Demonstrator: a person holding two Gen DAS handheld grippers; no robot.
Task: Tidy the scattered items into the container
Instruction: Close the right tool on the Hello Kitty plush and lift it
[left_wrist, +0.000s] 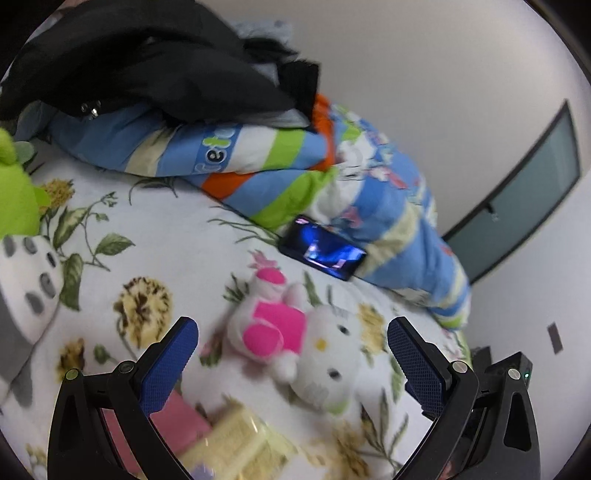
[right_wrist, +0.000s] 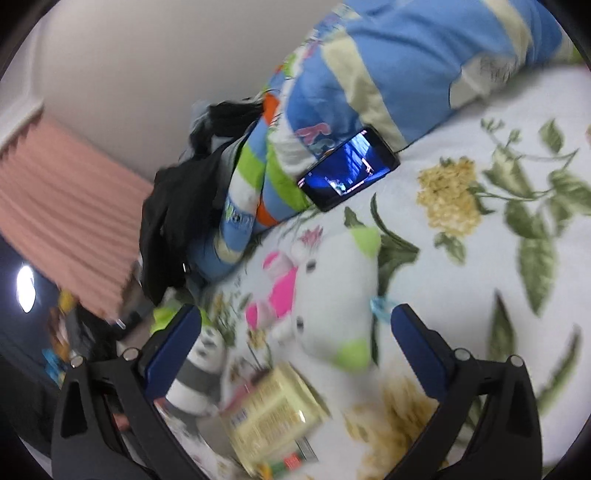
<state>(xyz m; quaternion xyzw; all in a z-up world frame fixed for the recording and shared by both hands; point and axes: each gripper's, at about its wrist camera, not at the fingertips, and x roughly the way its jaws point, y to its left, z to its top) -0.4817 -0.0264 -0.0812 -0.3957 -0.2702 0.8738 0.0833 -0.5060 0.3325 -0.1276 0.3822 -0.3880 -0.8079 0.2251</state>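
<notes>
A white Hello Kitty plush (left_wrist: 295, 343) in a pink dress lies on the floral bedsheet (left_wrist: 166, 229), between and just beyond the tips of my open left gripper (left_wrist: 291, 332). It also shows in the right wrist view (right_wrist: 325, 295), between the tips of my open right gripper (right_wrist: 295, 325). A pale yellow box (left_wrist: 236, 439) lies below the plush in the left view and shows in the right view (right_wrist: 273, 410). A pink box (left_wrist: 177, 421) sits beside it. A panda plush (right_wrist: 203, 369) lies by the right gripper's left finger. No container is in view.
A lit phone (left_wrist: 321, 249) leans on a striped folded quilt (left_wrist: 295, 155), also in the right view (right_wrist: 349, 170). Black clothing (left_wrist: 147, 62) lies on the quilt. A green plush (left_wrist: 14, 192) and a grey-white plush (left_wrist: 26, 288) are at left. A pink curtain (right_wrist: 59, 214) hangs left.
</notes>
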